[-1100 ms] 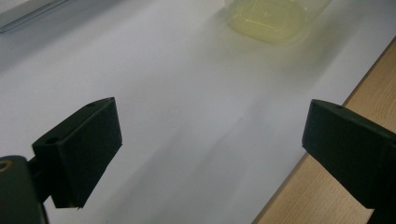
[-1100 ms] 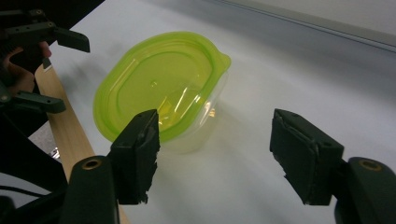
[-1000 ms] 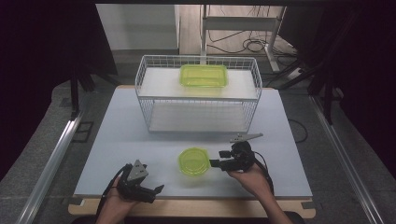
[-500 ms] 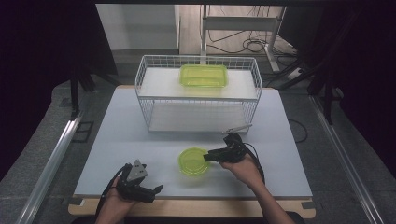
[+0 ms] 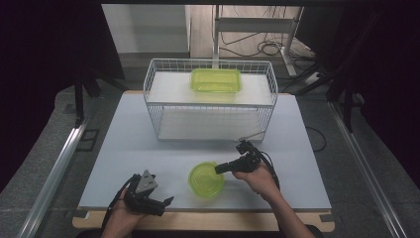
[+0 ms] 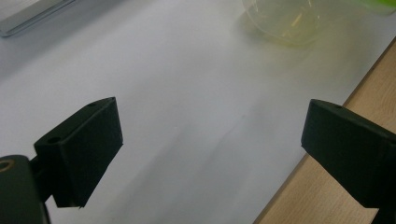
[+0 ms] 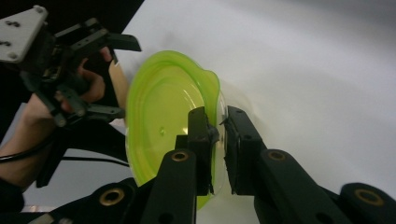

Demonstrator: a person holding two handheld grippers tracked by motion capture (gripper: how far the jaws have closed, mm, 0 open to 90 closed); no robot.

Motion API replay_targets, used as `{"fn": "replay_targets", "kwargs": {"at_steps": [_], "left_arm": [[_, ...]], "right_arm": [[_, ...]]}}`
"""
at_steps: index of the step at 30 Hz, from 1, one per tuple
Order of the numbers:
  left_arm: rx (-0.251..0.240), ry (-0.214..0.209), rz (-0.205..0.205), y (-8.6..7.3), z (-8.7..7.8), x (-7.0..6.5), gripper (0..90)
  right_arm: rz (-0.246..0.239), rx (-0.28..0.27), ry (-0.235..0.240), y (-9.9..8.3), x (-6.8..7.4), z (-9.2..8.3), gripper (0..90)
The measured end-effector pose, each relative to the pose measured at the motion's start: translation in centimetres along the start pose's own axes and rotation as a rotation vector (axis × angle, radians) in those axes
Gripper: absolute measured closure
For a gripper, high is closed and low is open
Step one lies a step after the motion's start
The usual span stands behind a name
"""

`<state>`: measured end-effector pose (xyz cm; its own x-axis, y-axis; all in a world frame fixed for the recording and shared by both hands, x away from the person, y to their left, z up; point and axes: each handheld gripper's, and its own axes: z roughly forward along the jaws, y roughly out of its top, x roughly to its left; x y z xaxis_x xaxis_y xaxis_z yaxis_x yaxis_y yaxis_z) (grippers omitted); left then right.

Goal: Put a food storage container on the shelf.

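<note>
Near the table's (image 5: 148, 148) front edge, the right gripper (image 5: 221, 169) has just been closing and pinches the green round container's (image 5: 205, 180) rim. Jaws of the left gripper (image 5: 167, 201) stand wide apart, holding nothing.

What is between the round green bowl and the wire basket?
Nothing but bare white table. In the high view, the stretch from the round green bowl up to the wire basket holds no objects.

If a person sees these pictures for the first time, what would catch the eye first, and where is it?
The bright green round container stands out first, near the front edge of the white table, with the right tongs closed on its rim. Behind it, a white wire basket holds a green rectangular container on its upper shelf. The left tongs rest open at the front left, holding nothing.
</note>
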<state>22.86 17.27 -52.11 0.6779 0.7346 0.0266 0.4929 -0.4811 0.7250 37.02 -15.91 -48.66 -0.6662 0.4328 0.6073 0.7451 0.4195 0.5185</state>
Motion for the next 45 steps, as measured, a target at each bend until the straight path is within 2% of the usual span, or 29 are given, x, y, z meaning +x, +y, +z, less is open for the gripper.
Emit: {"fn": "replay_targets", "kwargs": {"at_steps": [3,10,16,26,39,45], "left_arm": [[0.001,0.003,0.002,0.0,0.0,0.0,5.1],[-0.003,0.006,0.000,0.0,-0.1,0.1,5.1],[-0.016,0.002,-0.018,0.0,-0.2,0.2,4.0],[-0.013,0.002,-0.016,0.0,-0.2,0.1,4.0],[-0.006,-0.001,-0.012,0.0,-0.1,0.1,4.3],[-0.005,-0.002,-0.012,0.0,-0.1,0.1,4.2]], "right_arm": [[-0.012,-0.002,-0.015,0.0,0.4,-0.1,81.9],[-0.013,-0.039,-0.010,0.1,0.7,-1.0,82.0],[-0.021,-0.071,-0.007,0.2,1.3,-2.0,82.0],[-0.023,-0.117,-0.003,0.8,1.9,-3.4,81.9],[-0.036,-0.180,0.014,2.3,3.0,-6.2,81.9],[-0.053,-0.211,0.003,3.4,3.7,-7.7,81.9]]}}
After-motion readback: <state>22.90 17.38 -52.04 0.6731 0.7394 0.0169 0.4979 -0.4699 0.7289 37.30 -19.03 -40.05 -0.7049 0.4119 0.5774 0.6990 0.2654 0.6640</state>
